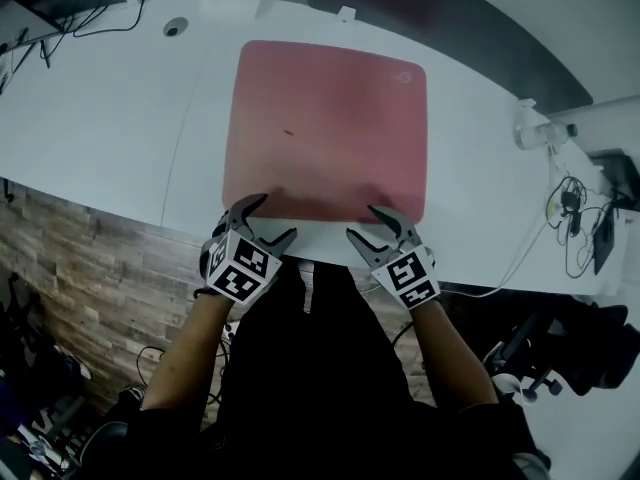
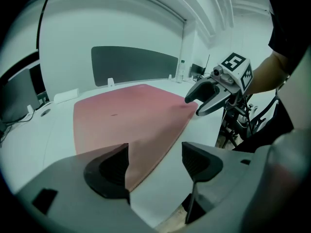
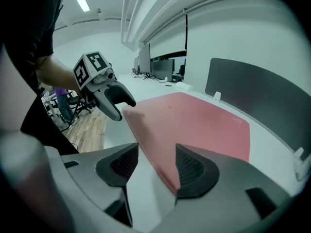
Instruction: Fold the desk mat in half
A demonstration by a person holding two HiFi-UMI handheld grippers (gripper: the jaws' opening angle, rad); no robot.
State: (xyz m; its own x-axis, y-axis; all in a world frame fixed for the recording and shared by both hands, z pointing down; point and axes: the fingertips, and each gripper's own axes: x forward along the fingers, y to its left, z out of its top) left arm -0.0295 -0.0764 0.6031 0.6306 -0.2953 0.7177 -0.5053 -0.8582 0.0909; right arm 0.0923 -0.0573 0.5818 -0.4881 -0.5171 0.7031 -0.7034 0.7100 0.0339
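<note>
White desk (image 1: 120, 118) bears a probably limp mat (image 1: 330, 128); left tool (image 1: 272, 220) and right tool (image 1: 365, 223) gape at its near-edge corners: grip there.

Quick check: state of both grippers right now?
Left gripper: jaws open over the near edge of the desk mat, holding nothing.
Right gripper: jaws open likewise, holding nothing.

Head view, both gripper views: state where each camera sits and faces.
Head view: on the person's head, steeply down at the pink rectangular desk mat; forearms, left gripper, right gripper show.
Left gripper view: on the left gripper, along its open jaws over the mat's edge; right gripper shows.
Right gripper view: mirrored; left gripper shows.
All share the mat.
</note>
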